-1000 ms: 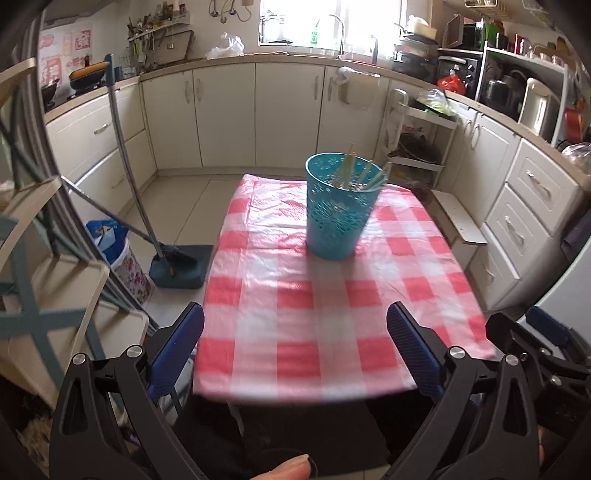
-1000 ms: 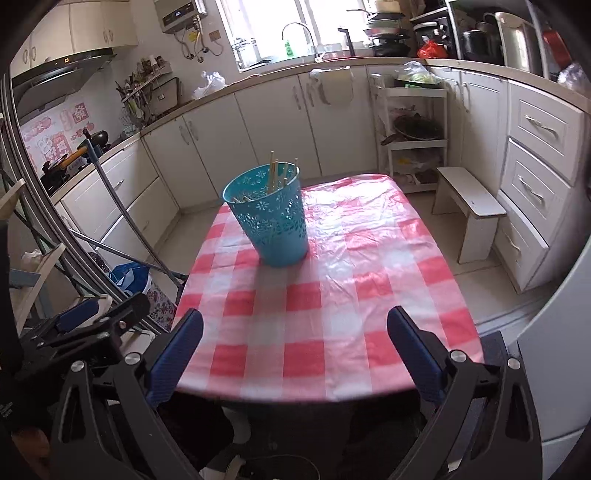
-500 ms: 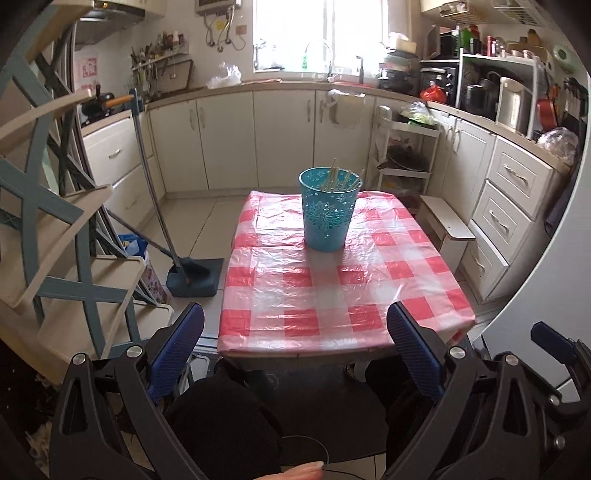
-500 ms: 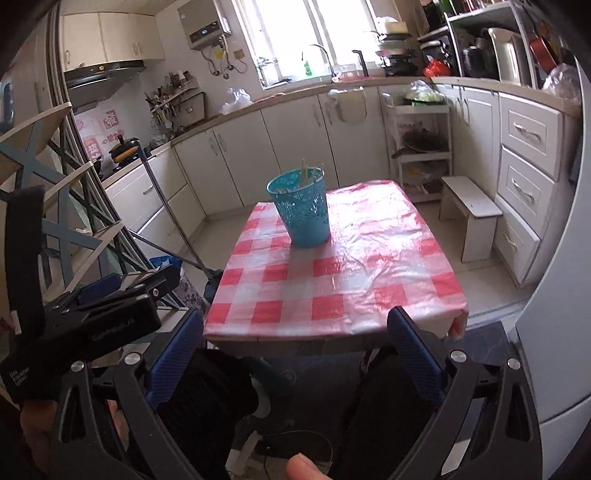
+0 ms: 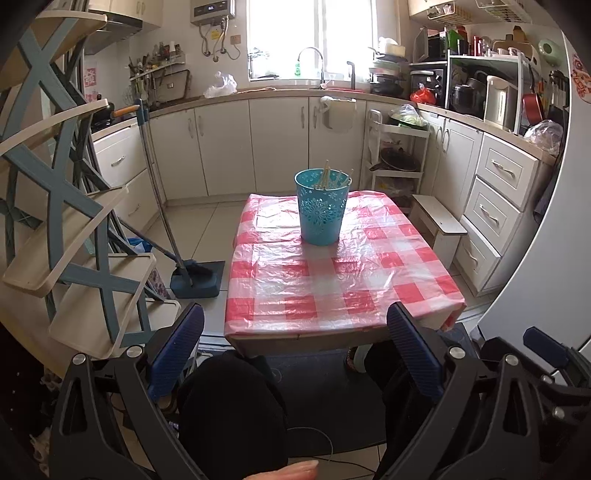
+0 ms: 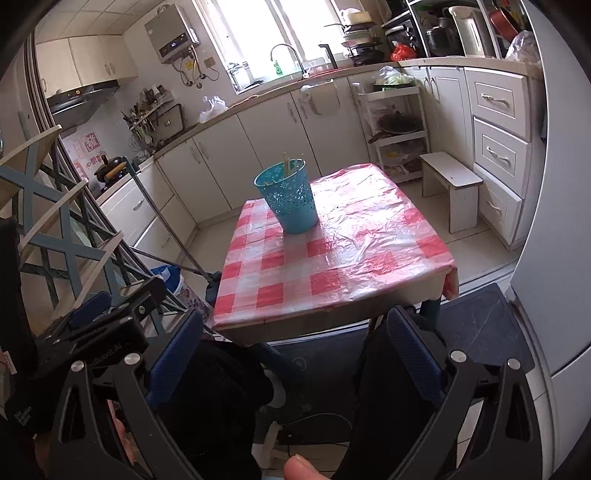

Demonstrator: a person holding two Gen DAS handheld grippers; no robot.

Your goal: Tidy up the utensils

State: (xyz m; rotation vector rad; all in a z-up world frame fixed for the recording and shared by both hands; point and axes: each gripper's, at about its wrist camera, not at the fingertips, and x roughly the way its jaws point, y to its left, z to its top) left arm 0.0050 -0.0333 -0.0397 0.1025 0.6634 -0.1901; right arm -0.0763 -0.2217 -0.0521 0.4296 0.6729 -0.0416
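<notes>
**Utensils stand in the blue cup while both grippers hang wide apart short of the table**

The utensils (image 5: 327, 176) are a few pale, thin sticks, likely chopsticks, standing upright and leaning in a turquoise cup (image 5: 321, 206) with a cut-out flower pattern. The cup sits upright on the far half of a small table (image 5: 258, 339) covered with a red-and-white checked plastic cloth (image 5: 332, 288); the rest of the cloth is bare. In the right wrist view the same utensils (image 6: 286, 166) poke above the rim of the cup (image 6: 288, 201).

The left gripper (image 5: 295, 354) is spread wide, its blue-padded fingers (image 5: 177, 354) holding nothing, below and in front of the table's near edge and well apart from the cup. The right gripper (image 6: 295, 358) is likewise spread wide and empty, also short of the table. A fingertip of the person shows at the bottom edge of each view, and dark-clothed legs lie beneath the grippers.

In the right wrist view the left gripper's body appears at lower left with white lettering that seems to end in "Robot.AI"; the first letters are hidden. A wall-mounted water heater (image 6: 173, 33) shows a small lit display reading about "60". Red-and-white stickers on the left wall carry marks too small to read. A blue broom and dustpan (image 5: 195, 277) stand on the floor left of the table, and a low white stool (image 5: 436, 221) stands to its right.
</notes>
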